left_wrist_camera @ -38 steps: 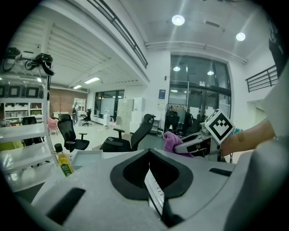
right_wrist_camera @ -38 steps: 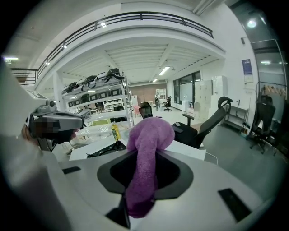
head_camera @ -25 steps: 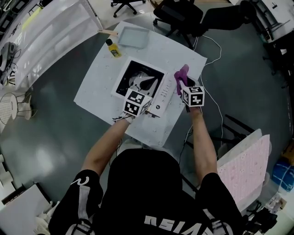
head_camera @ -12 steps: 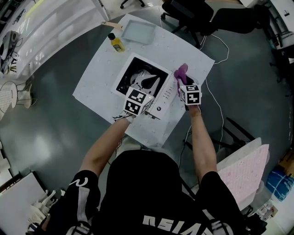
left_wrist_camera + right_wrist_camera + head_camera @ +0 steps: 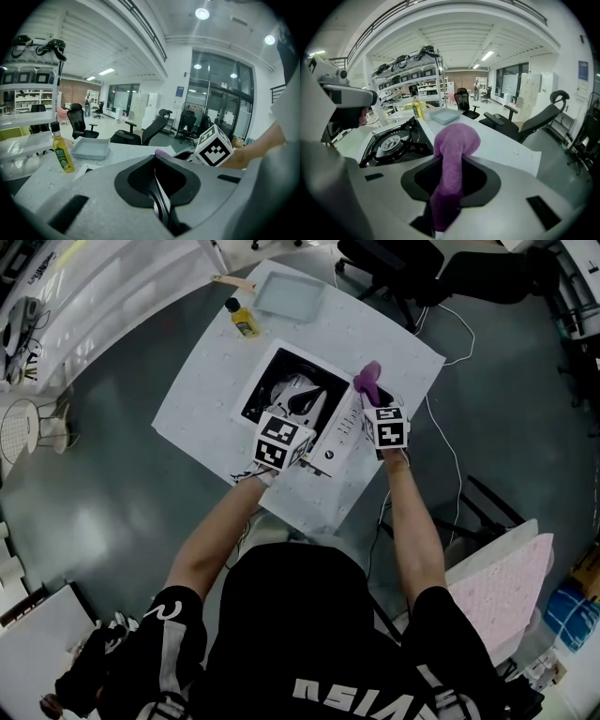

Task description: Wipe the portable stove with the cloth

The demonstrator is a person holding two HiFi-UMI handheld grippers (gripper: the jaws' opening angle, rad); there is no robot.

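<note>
Purple cloth (image 5: 453, 154), clamped in the right gripper's (image 5: 446, 213) jaws near the stove's (image 5: 396, 140) right side, should likely be pressed flat and dragged across the top while the left gripper (image 5: 161, 208), jaws together and empty, steadies the body.

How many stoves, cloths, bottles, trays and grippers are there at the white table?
Stove: 1
Purple cloth: 1
Yellow bottle: 1
Tray: 1
Grippers: 2, the left gripper and the right gripper
Total: 6
</note>
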